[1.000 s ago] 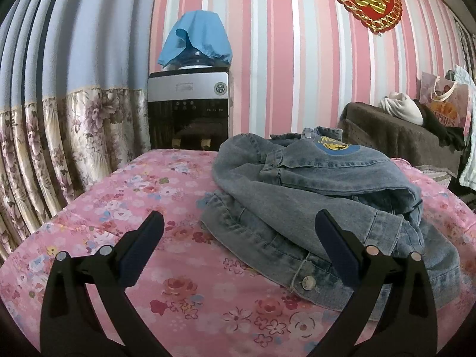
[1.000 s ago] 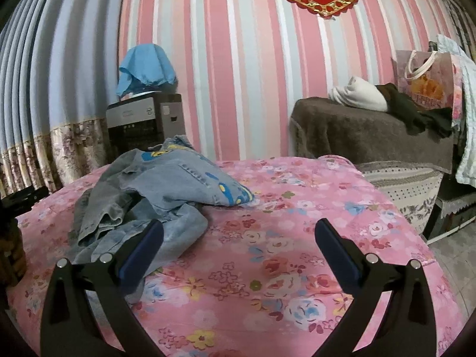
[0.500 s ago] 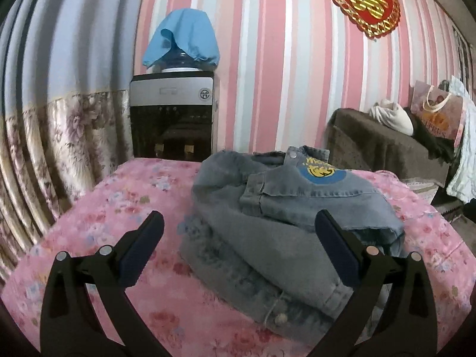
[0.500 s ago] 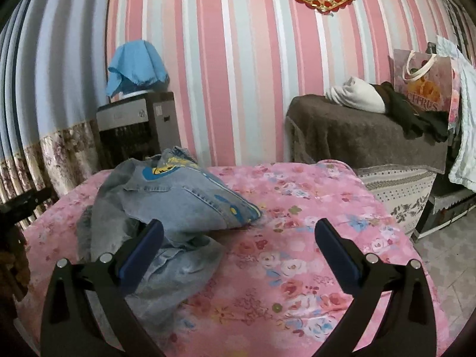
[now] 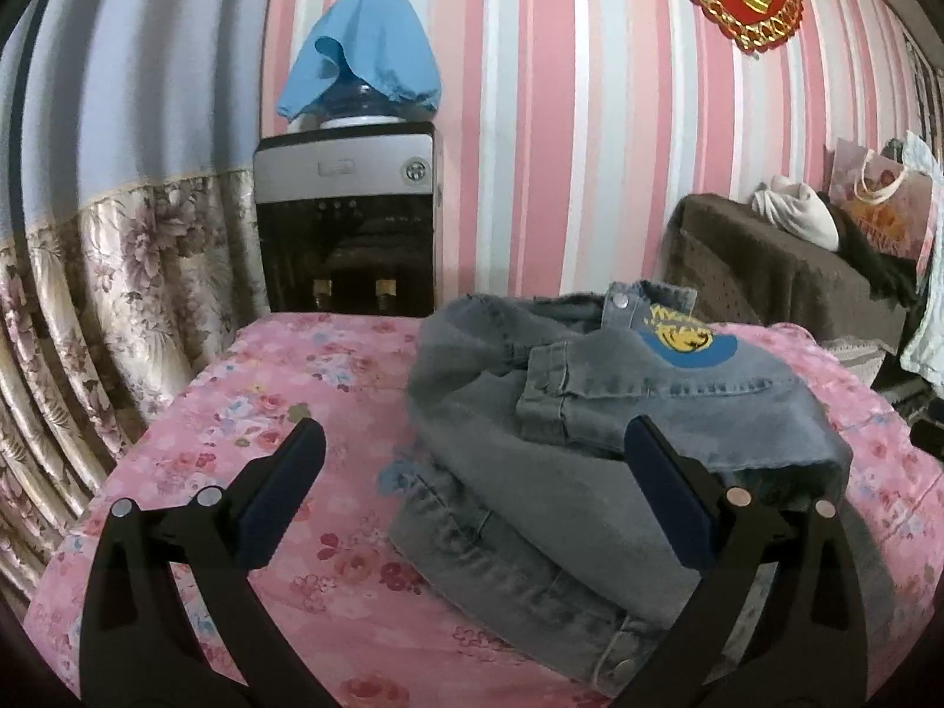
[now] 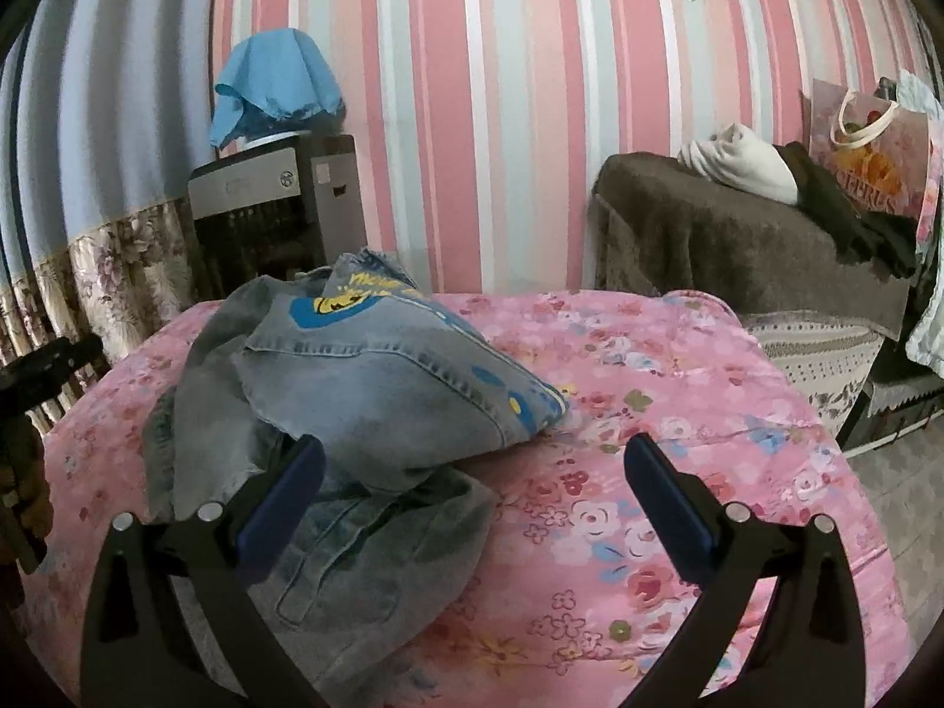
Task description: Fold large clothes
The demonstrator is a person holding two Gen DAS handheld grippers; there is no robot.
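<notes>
A blue denim jacket (image 5: 590, 442) lies in a crumpled heap on the pink floral table (image 5: 283, 401), with a blue and yellow patch on top. My left gripper (image 5: 478, 489) hovers open just in front of its near hem, nothing between the fingers. In the right wrist view the same jacket (image 6: 366, 401) sits at the left of the table (image 6: 678, 425). My right gripper (image 6: 472, 495) stands open above the jacket's right edge, holding nothing. The other gripper's black frame (image 6: 41, 366) shows at the far left.
A water dispenser (image 5: 348, 218) with a blue cloth over its bottle stands behind the table by a floral curtain (image 5: 106, 295). A brown-covered bench (image 6: 737, 248) with clothes and a gift bag (image 6: 867, 153) is at the right.
Both grippers have pulled back and risen away from the jacket, which now looks smaller and farther off. The jacket itself has not moved, and both stay open.
</notes>
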